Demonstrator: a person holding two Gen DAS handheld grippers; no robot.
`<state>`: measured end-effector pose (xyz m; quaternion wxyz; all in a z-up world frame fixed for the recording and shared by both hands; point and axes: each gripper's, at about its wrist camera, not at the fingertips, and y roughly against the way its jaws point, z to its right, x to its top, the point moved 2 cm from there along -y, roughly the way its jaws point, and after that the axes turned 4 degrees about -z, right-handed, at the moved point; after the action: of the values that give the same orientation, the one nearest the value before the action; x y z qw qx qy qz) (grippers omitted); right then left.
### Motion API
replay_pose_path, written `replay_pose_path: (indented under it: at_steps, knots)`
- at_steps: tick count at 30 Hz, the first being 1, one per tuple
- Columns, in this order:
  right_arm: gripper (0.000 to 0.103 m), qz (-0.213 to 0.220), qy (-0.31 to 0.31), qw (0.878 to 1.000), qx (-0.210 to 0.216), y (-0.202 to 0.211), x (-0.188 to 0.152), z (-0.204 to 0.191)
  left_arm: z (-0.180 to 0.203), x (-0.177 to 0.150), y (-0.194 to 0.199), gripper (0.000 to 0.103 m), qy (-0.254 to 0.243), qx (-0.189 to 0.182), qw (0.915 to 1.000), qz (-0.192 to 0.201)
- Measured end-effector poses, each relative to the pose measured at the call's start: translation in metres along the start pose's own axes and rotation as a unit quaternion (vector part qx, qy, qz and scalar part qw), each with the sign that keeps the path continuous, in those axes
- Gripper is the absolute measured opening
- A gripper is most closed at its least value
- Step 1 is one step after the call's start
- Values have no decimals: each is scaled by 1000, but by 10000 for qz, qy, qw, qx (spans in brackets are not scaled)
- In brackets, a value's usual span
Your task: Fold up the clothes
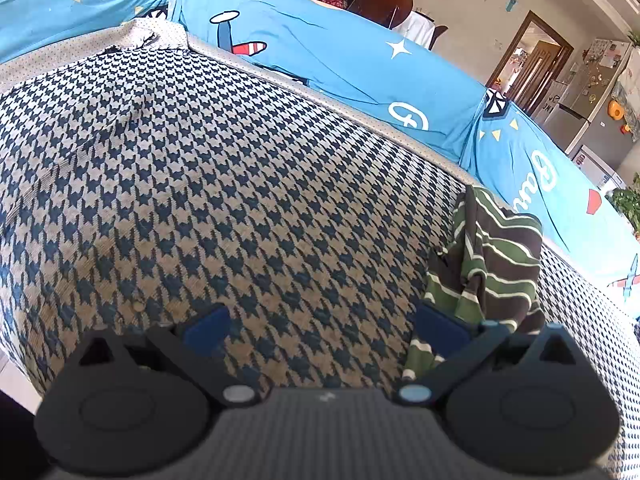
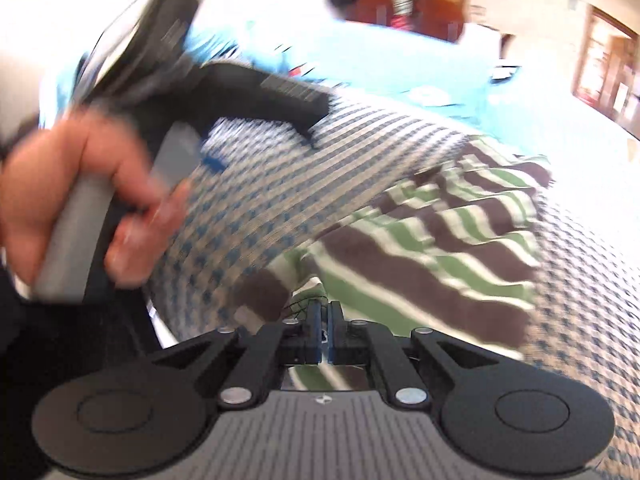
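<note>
A brown, green and white striped garment (image 1: 496, 256) lies bunched on the houndstooth sofa cover (image 1: 224, 184), rising in a fold at the right of the left wrist view. My left gripper (image 1: 324, 328) is open above the cover, and its right blue fingertip (image 1: 440, 330) is next to the garment's lower edge. The right wrist view is motion-blurred. There the striped garment (image 2: 432, 248) stretches away from my right gripper (image 2: 324, 320), which is shut on its near edge. A hand (image 2: 80, 200) holds the left gripper (image 2: 240, 84) at the left of that view.
A blue cartoon-print sheet (image 1: 340, 60) covers the sofa's backrest behind the seat. Dark wooden chairs (image 1: 380, 0) stand beyond it. A fridge (image 1: 592, 92) and a doorway (image 1: 532, 60) are at the far right. The houndstooth cover (image 2: 580, 320) stretches wide to the left of the garment.
</note>
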<state>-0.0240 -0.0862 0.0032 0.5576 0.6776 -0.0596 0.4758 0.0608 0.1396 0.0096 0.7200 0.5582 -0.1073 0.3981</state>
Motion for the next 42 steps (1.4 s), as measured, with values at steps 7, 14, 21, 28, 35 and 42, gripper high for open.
replay_pose_path:
  at_steps: [7, 14, 21, 28, 35, 42]
  knots:
    - [3, 233, -518, 9981, -233, 11, 3, 40, 7, -5, -5, 103, -146, 74, 9998, -63]
    - [3, 639, -1044, 9858, -1153, 29, 11, 98, 10, -7, -12, 103, -180, 114, 9996, -192]
    - [3, 719, -1667, 9511, -2498, 41, 5, 155, 15, -9, -15, 103, -304, 159, 9992, -218]
    - [5, 752, -1557, 9507, -2574, 40, 7, 148, 16, -11, -16, 103, -338, 191, 9989, -243]
    - [6, 771, -1453, 9743, -1539, 33, 9, 129, 14, -10, -16, 103, -307, 173, 9991, -241]
    - [6, 330, -540, 9974, 335, 8, 9, 64, 9, -6, -15, 103, -177, 112, 9995, -225]
